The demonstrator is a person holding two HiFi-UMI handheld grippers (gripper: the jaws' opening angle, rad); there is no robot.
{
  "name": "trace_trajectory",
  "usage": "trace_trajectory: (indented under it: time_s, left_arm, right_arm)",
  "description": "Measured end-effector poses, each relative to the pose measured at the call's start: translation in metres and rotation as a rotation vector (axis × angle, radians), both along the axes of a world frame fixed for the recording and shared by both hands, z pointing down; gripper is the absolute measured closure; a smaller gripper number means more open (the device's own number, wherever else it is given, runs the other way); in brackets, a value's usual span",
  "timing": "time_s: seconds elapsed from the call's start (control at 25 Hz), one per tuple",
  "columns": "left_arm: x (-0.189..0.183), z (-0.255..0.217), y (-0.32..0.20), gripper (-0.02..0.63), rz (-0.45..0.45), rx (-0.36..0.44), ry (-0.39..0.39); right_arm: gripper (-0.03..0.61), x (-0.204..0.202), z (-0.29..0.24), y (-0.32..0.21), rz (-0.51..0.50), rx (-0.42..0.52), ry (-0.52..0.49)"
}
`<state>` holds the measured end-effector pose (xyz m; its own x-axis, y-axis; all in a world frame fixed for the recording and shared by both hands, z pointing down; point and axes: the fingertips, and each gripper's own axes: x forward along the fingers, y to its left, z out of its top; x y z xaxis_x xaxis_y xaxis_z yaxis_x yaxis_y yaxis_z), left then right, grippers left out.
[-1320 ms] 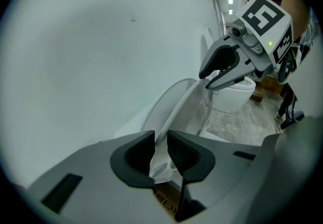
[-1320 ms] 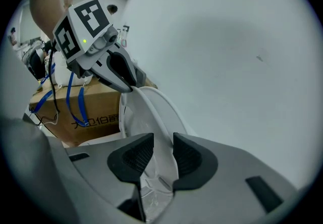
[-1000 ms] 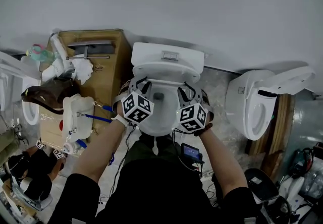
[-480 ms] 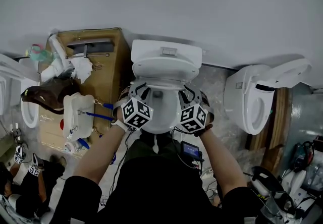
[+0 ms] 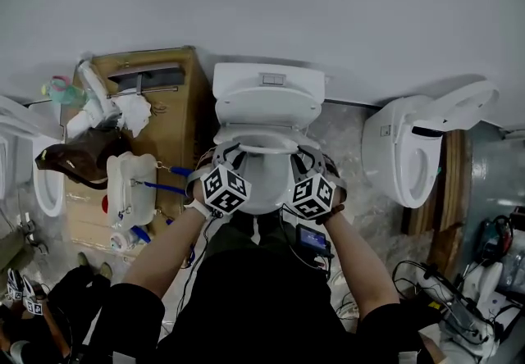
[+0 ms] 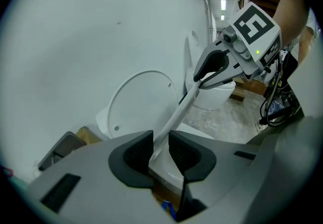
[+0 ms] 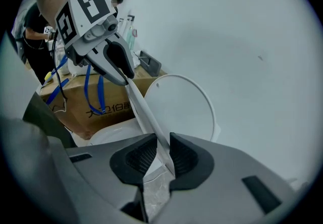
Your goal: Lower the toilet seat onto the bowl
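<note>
The white toilet seat point(image 5: 264, 144) is tilted partway down over the bowl point(image 5: 261, 194), and its lid point(image 6: 141, 102) stands upright against the tank point(image 5: 269, 85). My left gripper point(image 5: 230, 156) grips the seat's left rim and my right gripper point(image 5: 304, 157) its right rim. In the left gripper view the thin seat edge point(image 6: 182, 103) runs from between my left jaws point(image 6: 160, 150) across to the right gripper point(image 6: 214, 69). These left jaws have just been opening a little, with the rim still between the pads. In the right gripper view the seat point(image 7: 143, 111) passes between my right jaws point(image 7: 162, 153).
A second toilet point(image 5: 408, 164) with its lid up stands to the right. A cardboard box point(image 5: 176, 120) with white parts and blue straps on it is close on the left. Another toilet point(image 5: 45, 182) sits at the left edge. Cables lie on the floor near my feet.
Both grippers have come toward me and slightly lower, bringing the seat down with them. A person at the lower left has moved further out of the picture.
</note>
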<state>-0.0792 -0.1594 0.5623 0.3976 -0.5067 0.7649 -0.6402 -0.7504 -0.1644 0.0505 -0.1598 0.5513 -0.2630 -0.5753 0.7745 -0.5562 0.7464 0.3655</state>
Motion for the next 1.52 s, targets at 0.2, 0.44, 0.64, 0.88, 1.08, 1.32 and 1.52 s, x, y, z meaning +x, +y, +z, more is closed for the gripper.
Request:
trace_trajectory:
  time_s: [0.2, 0.44, 0.64, 0.88, 1.08, 1.32, 1.52]
  left_arm:
    - [-0.001, 0.007, 0.016, 0.508, 0.018, -0.014, 0.014]
    - [-0.001, 0.018, 0.044, 0.503, 0.038, -0.047, -0.020]
    - [0.001, 0.028, 0.067, 0.502, 0.035, -0.051, -0.068]
    - [0.003, 0.043, 0.095, 0.502, 0.024, -0.057, -0.179]
    - [0.008, 0.056, 0.116, 0.502, -0.034, -0.081, -0.230]
    - [0.006, 0.070, 0.132, 0.502, -0.091, -0.093, -0.276]
    - [0.007, 0.088, 0.155, 0.502, -0.091, -0.135, -0.324]
  right_arm:
    - [0.483, -0.002, 0.007, 0.016, 0.007, -0.012, 0.011]
    - [0.483, -0.002, 0.018, 0.046, -0.005, -0.042, 0.024]
    - [0.482, 0.000, 0.027, 0.069, -0.046, -0.039, 0.035]
    - [0.482, 0.000, 0.043, 0.098, -0.149, -0.044, 0.061]
    - [0.482, 0.005, 0.057, 0.120, -0.229, -0.064, 0.043]
    - [0.482, 0.005, 0.070, 0.137, -0.287, -0.068, 0.018]
    - [0.482, 0.007, 0.086, 0.160, -0.338, -0.089, 0.009]
